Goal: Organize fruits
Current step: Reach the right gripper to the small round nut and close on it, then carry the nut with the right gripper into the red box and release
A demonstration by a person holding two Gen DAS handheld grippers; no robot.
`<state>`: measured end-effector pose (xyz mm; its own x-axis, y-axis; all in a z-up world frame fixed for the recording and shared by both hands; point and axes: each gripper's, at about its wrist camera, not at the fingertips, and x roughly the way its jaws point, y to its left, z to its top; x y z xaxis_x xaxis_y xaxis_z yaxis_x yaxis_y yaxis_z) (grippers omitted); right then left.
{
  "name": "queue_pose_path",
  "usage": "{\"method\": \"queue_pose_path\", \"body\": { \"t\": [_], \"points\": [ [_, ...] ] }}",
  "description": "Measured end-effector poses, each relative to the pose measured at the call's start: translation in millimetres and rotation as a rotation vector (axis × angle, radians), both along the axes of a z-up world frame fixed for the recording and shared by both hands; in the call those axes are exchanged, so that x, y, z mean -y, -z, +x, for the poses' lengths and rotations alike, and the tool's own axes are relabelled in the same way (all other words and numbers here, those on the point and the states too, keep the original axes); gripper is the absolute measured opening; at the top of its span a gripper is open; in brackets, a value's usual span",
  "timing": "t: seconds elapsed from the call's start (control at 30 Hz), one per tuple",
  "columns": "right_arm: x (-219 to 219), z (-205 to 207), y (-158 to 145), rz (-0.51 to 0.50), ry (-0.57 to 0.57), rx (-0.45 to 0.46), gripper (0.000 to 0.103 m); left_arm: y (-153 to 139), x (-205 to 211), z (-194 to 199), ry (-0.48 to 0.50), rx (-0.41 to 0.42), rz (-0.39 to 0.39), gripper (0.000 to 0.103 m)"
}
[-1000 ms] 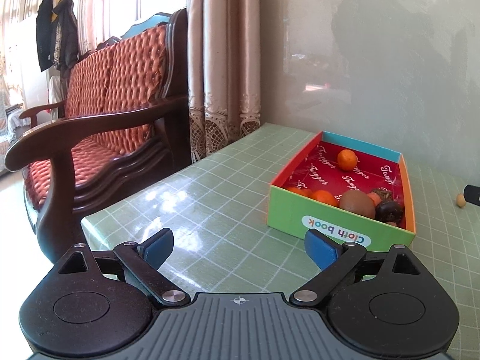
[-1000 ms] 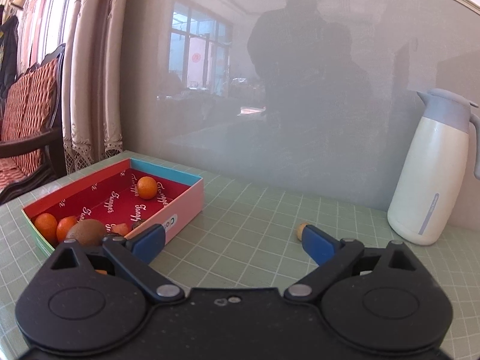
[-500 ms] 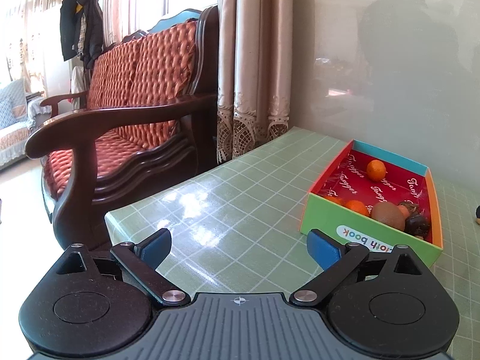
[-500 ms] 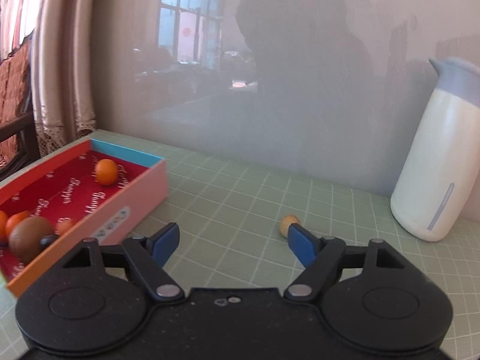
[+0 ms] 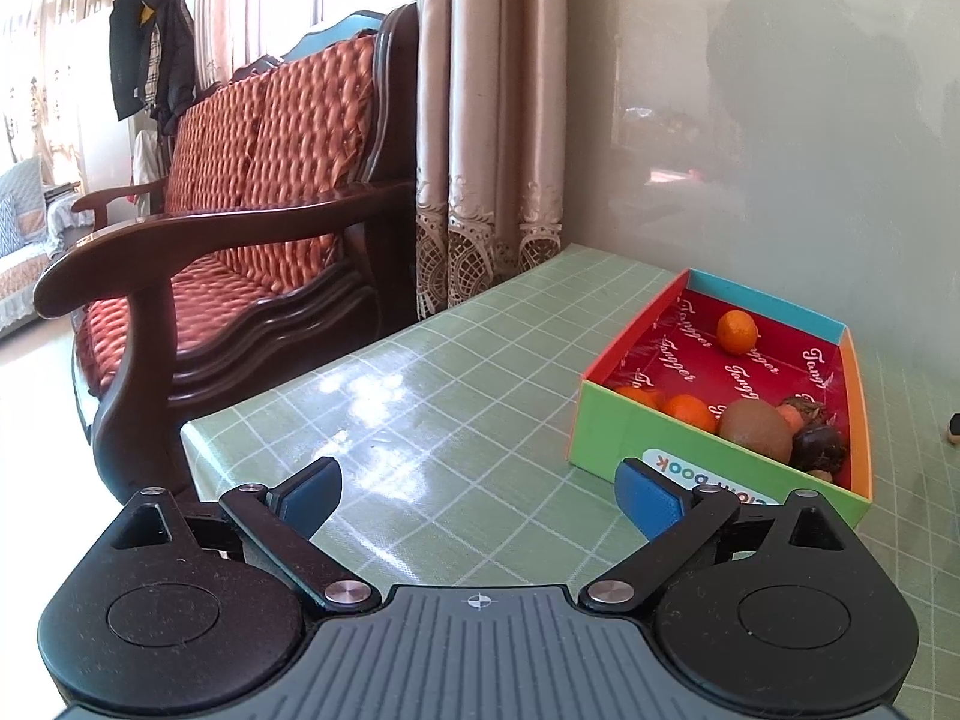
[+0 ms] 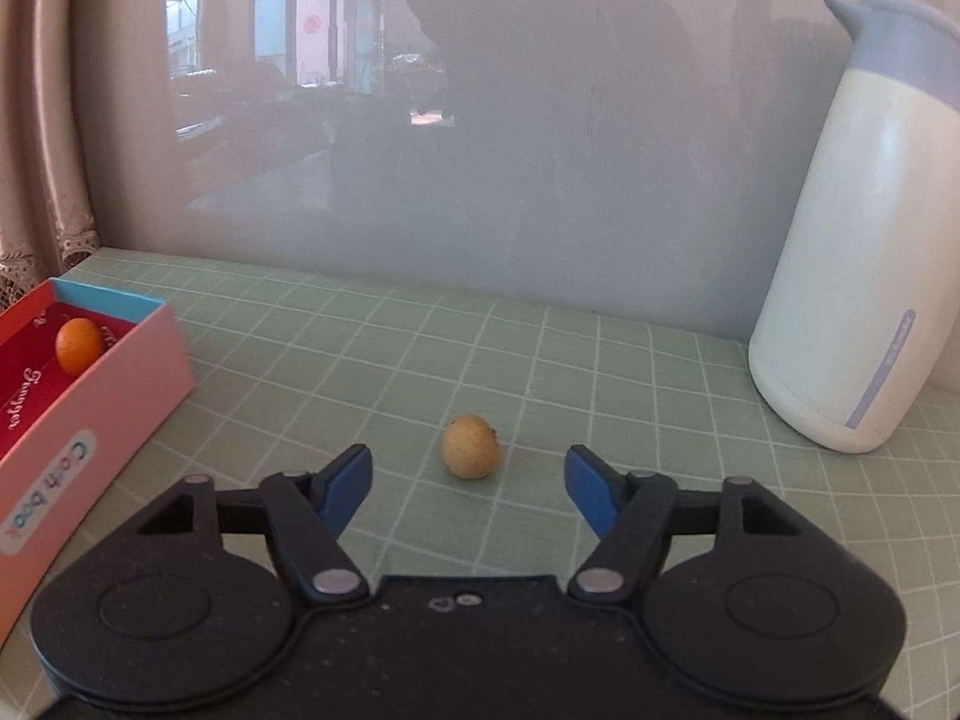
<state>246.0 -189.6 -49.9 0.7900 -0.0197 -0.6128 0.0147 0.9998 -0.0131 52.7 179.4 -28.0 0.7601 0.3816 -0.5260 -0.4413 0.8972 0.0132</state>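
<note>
Right tongs [image 6: 465, 483] gape around a round, rough-skinned longan [image 6: 470, 446].

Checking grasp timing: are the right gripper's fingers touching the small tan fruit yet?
Apart. The right wrist view shows the right gripper open, with green tablecloth visible between the small tan fruit and each blue finger.

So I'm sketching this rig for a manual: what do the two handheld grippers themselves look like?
Both share one build: black plastic linkage arms with silver pivot pins, round black housings either side, and blue rubber-like pads on the fingertips. The left gripper has a ribbed grey centre plate with a small crosshair mark; the right gripper has a plain, dusty black one. No cables or sleeves show.
</note>
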Motion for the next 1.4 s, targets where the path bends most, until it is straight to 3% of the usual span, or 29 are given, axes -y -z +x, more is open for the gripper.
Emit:
{"method": "queue_pose_path", "body": {
  "t": [0.33,0.53,0.6,0.7,0.83,0.93,1.2,1.4],
  "points": [
    [10.1,8.6,10.4,0.015,0.013,-0.033,0.064,2.3,14.5,29.5,-0.006,-0.010,-0.016,0.097],
    [9.2,24.2,9.2,-0.002,-0.013,-0.038,0.064,1.3,28.3,31.6,-0.007,0.011,0.019,0.097],
    [9.4,30.6,10.7,-0.002,-0.020,-0.042,0.060,1.4,28.4,29.9,-0.013,0.012,0.032,0.097],
    [12.1,39.3,15.4,0.007,-0.023,-0.062,0.043,1.9,25.1,28.8,-0.032,0.006,0.036,0.097],
    [14.0,42.5,17.2,0.015,-0.025,-0.055,0.041,1.6,20.9,27.9,-0.044,0.003,0.028,0.097],
    [13.5,40.6,16.9,0.018,-0.044,-0.047,0.024,2.0,20.9,27.6,-0.038,-0.002,0.027,0.097],
    [4.2,25.1,8.3,0.033,-0.097,-0.017,0.024,0.4,10.0,21.9,-0.081,0.007,0.014,0.097],
    [-40.9,-2.1,-26.3,0.072,-0.239,0.066,0.024,-1.1,-5.3,14.5,-0.116,0.012,-0.003,0.097]
  ]
}}
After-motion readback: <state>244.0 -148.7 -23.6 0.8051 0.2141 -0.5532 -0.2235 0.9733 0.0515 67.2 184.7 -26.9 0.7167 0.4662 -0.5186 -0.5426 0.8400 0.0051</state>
